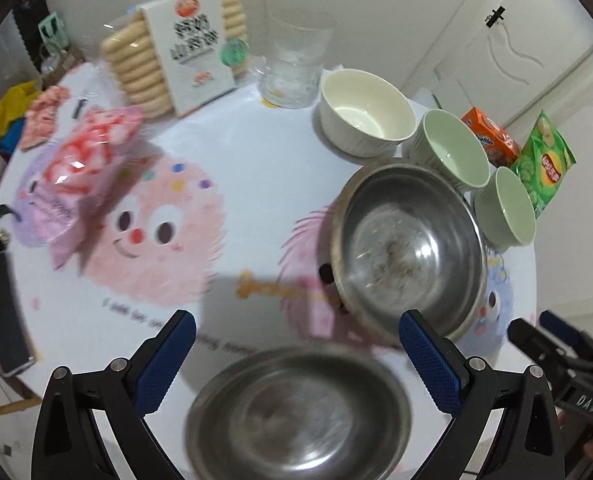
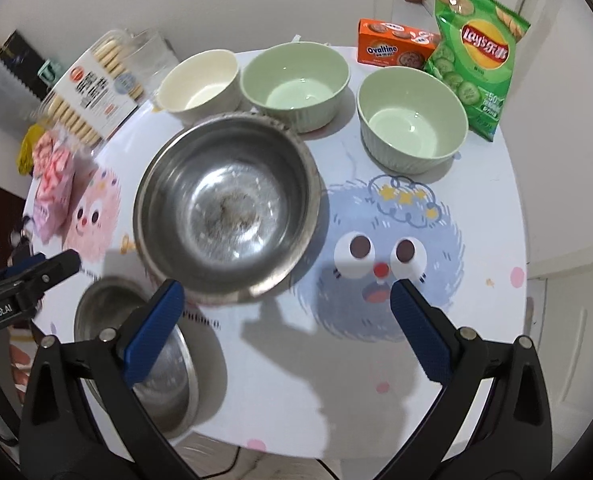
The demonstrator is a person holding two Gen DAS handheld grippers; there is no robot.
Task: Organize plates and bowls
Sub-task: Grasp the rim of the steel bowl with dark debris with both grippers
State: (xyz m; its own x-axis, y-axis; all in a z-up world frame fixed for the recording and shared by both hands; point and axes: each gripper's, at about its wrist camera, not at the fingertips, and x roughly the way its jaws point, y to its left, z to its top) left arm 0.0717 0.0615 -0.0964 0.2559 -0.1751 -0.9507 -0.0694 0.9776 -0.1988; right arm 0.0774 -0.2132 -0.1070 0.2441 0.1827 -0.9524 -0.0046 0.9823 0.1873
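Grippers, left point(image 1: 296, 354) and right point(image 2: 286, 314), both spread and empty, above two steel bowls point(image 2: 226, 200) point(image 1: 300, 416) on counter point(image 2: 376, 360); a shallow rim pinch may let slick steel slip.

"Ovaltine" on the orange box point(image 2: 392, 46), "Lay's" on the green bag point(image 2: 476, 56), "GenRobot.AI" on the left tongs point(image 2: 32, 272)

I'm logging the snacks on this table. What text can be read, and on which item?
"Ovaltine": orange box.
"Lay's", "50": green chip bag.
"GenRobot.AI": left gripper.
Biscuit box, tablecloth and pink bag print: too blurred to read.
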